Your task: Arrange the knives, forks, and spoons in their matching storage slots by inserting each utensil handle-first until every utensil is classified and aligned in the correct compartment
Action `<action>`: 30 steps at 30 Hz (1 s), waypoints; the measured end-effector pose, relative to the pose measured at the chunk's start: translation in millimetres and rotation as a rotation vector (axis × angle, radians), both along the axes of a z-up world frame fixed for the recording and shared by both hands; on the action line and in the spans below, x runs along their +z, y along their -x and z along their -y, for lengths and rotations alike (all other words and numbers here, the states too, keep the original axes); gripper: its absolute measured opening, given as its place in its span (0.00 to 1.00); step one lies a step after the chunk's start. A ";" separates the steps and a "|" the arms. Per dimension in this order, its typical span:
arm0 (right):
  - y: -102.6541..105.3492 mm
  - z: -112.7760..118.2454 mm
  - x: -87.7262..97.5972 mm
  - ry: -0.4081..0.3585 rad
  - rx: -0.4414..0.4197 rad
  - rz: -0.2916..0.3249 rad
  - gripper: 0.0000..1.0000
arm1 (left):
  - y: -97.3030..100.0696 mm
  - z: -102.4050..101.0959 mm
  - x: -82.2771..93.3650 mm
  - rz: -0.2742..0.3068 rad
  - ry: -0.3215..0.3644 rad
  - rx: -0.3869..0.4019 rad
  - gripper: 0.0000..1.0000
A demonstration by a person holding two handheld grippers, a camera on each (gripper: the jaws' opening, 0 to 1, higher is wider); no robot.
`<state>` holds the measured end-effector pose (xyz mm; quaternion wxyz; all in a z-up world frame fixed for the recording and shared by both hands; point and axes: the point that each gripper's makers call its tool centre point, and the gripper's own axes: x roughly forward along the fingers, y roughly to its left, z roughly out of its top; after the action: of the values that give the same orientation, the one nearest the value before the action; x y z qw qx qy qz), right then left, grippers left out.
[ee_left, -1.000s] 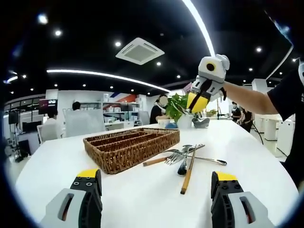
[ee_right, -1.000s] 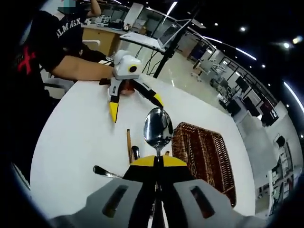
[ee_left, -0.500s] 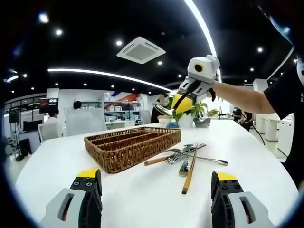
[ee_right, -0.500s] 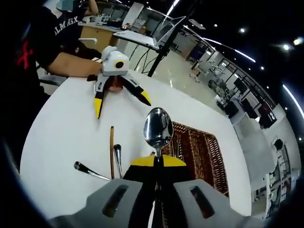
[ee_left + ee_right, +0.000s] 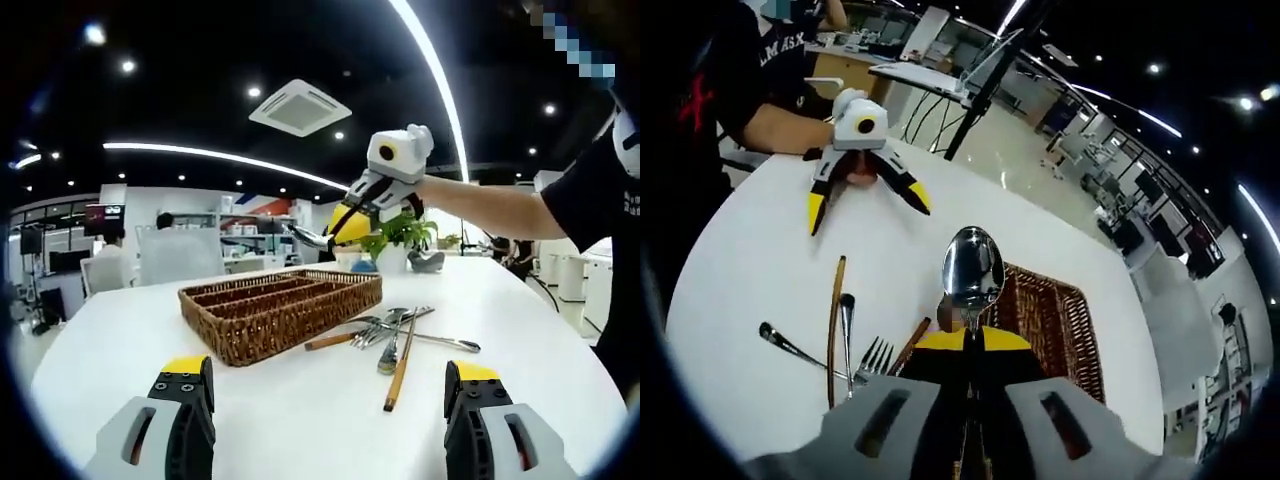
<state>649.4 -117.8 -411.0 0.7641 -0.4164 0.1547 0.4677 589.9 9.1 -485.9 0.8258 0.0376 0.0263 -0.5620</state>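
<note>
One white tabletop [image 5: 300, 400], round-edged, carrying everything below.

One wicker tray [image 5: 275, 305] with long parallel slots, standing left of the loose cutlery in the left gripper view; its slots look bare from this low angle, though their floors are partly hidden.

One loose pile of cutlery [image 5: 395, 335] just beside the tray: a wooden-handled piece [image 5: 833, 325], a fork [image 5: 874, 356], a dark-handled piece and at least one more metal handle, crossed over each other. Exact count cannot be told.

One right gripper [image 5: 965, 335], raised above the tray, jaws closed tight on a spoon [image 5: 973, 270]; bowl points away from the gripper, so the handle sits hidden between the jaws.

One left gripper [image 5: 325, 385], low over the tabletop near the person, jaws spread wide, holding nothing.

Progress, as judged: early. No utensil visibly slotted; the spoon is mid-transfer toward the tray, and the whole pile remains to be sorted.
</note>
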 end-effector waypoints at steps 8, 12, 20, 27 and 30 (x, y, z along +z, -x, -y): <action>-33.7 6.9 -4.8 -0.001 0.007 0.000 0.00 | -4.8 -1.3 -0.2 -0.002 0.002 0.010 1.00; -54.4 10.1 -6.1 0.002 0.015 0.009 0.00 | -6.5 -0.9 -0.8 -0.003 -0.002 0.015 1.00; -89.7 13.8 -9.9 0.012 0.020 0.013 0.00 | -7.4 0.5 -3.4 -0.002 -0.019 0.015 1.00; -124.5 20.2 -20.1 0.028 0.012 0.030 0.00 | -8.2 0.3 -3.1 -0.001 -0.017 0.010 1.00; -140.2 23.8 -25.4 0.047 0.010 0.034 0.00 | -9.0 0.3 -3.5 0.001 -0.019 0.011 1.00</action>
<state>789.6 -141.6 -436.4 0.7543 -0.4430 0.1503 0.4606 598.9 8.8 -489.4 0.8285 0.0458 0.0313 -0.5572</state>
